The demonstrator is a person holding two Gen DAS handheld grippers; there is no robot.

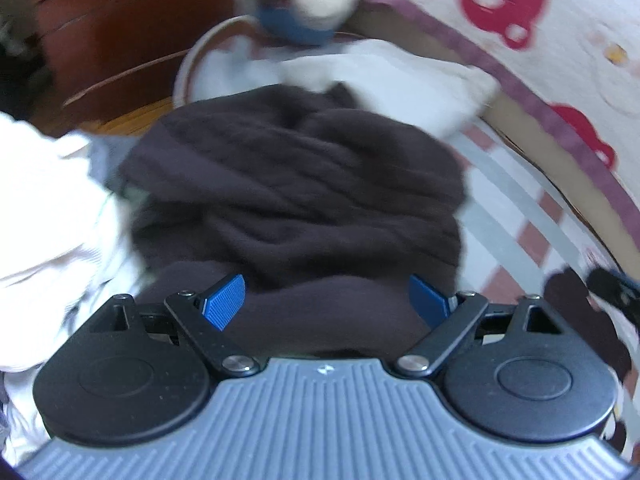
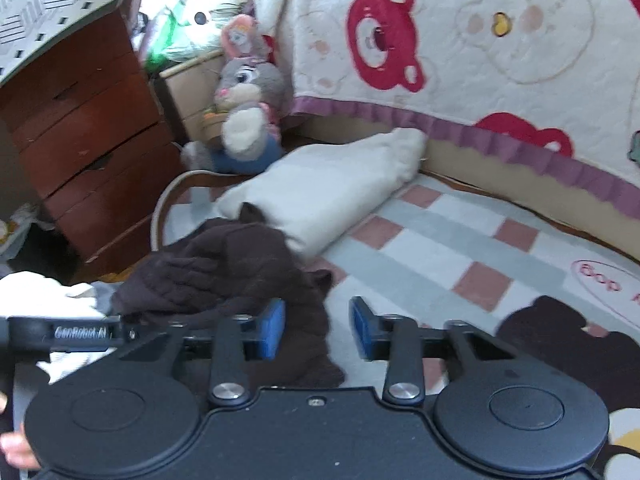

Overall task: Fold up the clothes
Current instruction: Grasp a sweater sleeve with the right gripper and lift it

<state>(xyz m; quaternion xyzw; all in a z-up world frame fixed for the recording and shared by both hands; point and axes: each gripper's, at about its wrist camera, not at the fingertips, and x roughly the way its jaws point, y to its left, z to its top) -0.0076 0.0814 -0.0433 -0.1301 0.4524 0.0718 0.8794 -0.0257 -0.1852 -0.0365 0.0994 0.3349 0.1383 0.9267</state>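
Observation:
A crumpled dark brown knitted garment [image 1: 296, 184] lies on the checked bed sheet [image 1: 516, 208]. My left gripper [image 1: 326, 298] hovers right over its near part with the blue pads spread wide; the fabric bulges between them, and neither pad presses on it. In the right wrist view the same brown garment [image 2: 224, 272] lies left of centre. My right gripper [image 2: 317, 328] stands over its right edge. The jaws are partly apart, with a flap of brown fabric and bare sheet between them, untouched by the pads.
White clothes [image 1: 48, 220] are piled left of the brown garment. A white pillow [image 2: 332, 192] lies behind it, with a plush rabbit [image 2: 248, 112] further back. Red-brown wooden drawers [image 2: 88, 128] stand at the left. A quilt with red bears [image 2: 440, 40] hangs along the back right.

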